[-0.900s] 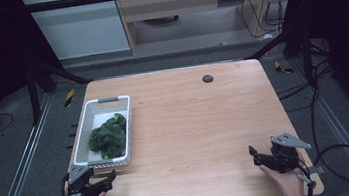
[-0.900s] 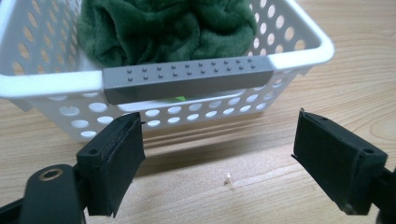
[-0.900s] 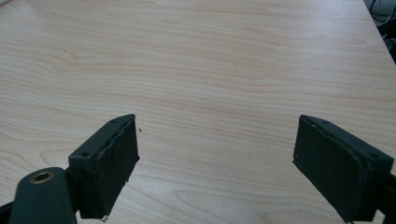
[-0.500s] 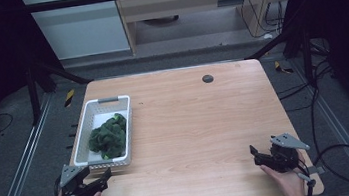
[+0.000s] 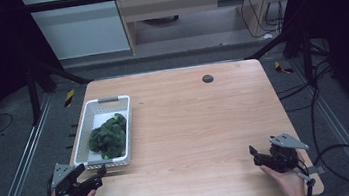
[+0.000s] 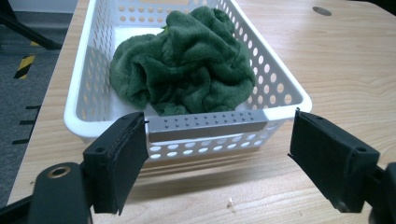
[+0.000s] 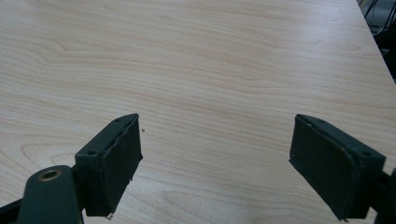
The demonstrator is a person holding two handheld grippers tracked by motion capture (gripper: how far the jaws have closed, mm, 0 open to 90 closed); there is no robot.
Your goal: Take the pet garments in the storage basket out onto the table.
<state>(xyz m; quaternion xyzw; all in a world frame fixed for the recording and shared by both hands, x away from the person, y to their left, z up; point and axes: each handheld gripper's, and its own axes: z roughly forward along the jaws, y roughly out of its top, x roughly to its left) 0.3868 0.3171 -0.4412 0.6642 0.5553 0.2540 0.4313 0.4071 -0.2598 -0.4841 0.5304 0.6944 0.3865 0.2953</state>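
Note:
A white perforated basket (image 5: 81,142) stands on the left part of the wooden table (image 5: 196,125), with a crumpled dark green cloth (image 5: 109,136) inside. My left gripper (image 5: 102,171) hovers just off the basket's near end at the table's front left corner, held in a hand. In the left gripper view the basket (image 6: 79,88), its grey handle (image 6: 208,125) and the cloth (image 6: 187,70) lie straight ahead. The left gripper (image 6: 217,119) is open with nothing between the pads. My right gripper (image 5: 253,151) rests low at the front right, and the right gripper (image 7: 217,121) stands open over bare wood.
A small dark round disc (image 5: 207,78) sits near the table's far edge. Metal rails and cables run along the floor on both sides. A wide stretch of bare wood lies between the basket and the right gripper.
My left gripper has shifted a little to the left along the basket's near end. The right gripper has kept still.

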